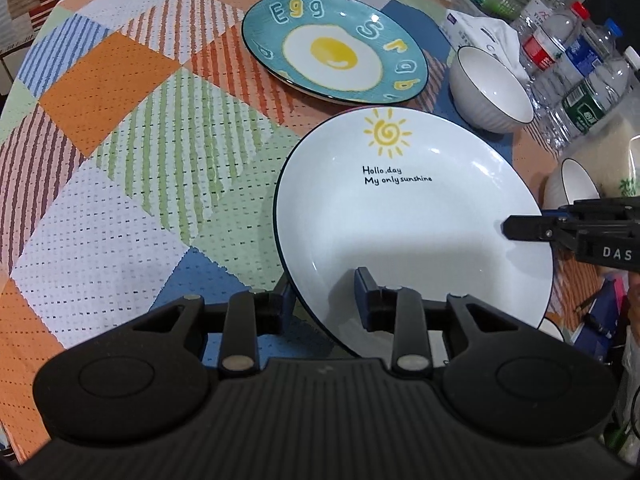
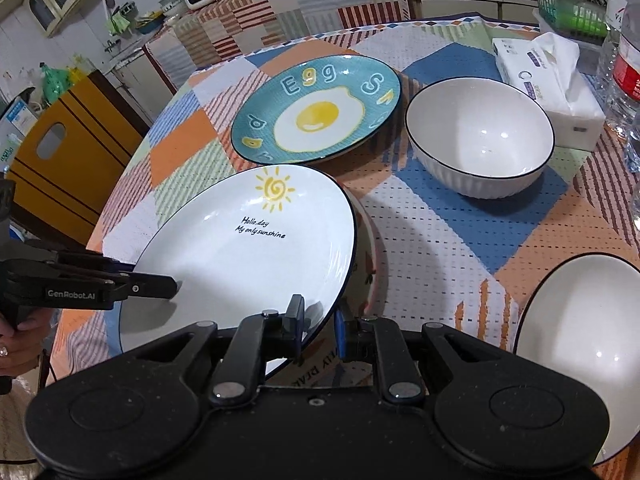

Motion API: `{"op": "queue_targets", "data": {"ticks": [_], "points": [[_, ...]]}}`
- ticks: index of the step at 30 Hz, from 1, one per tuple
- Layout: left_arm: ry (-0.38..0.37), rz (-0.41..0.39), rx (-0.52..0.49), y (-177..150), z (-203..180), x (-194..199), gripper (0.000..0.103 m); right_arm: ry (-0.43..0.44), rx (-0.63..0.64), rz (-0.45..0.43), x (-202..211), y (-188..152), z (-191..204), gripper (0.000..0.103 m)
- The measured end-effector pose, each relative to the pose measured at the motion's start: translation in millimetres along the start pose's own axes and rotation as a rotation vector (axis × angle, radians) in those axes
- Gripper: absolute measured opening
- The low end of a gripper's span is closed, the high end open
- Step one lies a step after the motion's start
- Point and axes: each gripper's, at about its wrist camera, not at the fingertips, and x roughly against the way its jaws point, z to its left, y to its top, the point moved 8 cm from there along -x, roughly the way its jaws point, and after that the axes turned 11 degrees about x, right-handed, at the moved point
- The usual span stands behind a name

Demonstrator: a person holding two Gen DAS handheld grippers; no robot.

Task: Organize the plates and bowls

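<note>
I have the white sun plate (image 1: pixel 400 216) gripped from both sides — my left gripper (image 1: pixel 324 300) pinches its near rim, one finger above and one beneath, and my right gripper (image 2: pixel 320 328) is closed the same way on the opposite edge. The plate sits tilted above another plate (image 2: pixel 370 256) with a pink rim on the desk (image 1: pixel 120 160). Beyond lie the blue egg plate (image 2: pixel 316 112) and a white bowl (image 2: pixel 480 136); a second bowl (image 2: pixel 580 344) sits at my right
</note>
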Motion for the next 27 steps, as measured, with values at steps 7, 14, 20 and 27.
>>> {"op": "queue_targets", "data": {"ticks": [7, 14, 20, 27], "points": [[0.017, 0.010, -0.024, -2.8, -2.8, -4.3, 0.029, -0.063, 0.022, 0.026, -5.3, 1.2, 0.3, 0.021], [0.056, 0.011, -0.025, -2.4, -5.4, -7.1, 0.029, -0.218, 0.127, 0.126, -10.7, 5.8, 10.4, 0.029], [0.086, 0.000, -0.043, -3.6, -6.7, -9.8, 0.029, -0.307, 0.126, 0.168, -19.5, 6.3, 5.3, 0.031], [0.123, -0.008, -0.046, -2.3, -15.9, 4.1, 0.029, -0.321, 0.131, 0.142, -13.6, 8.3, 6.4, 0.032]]}}
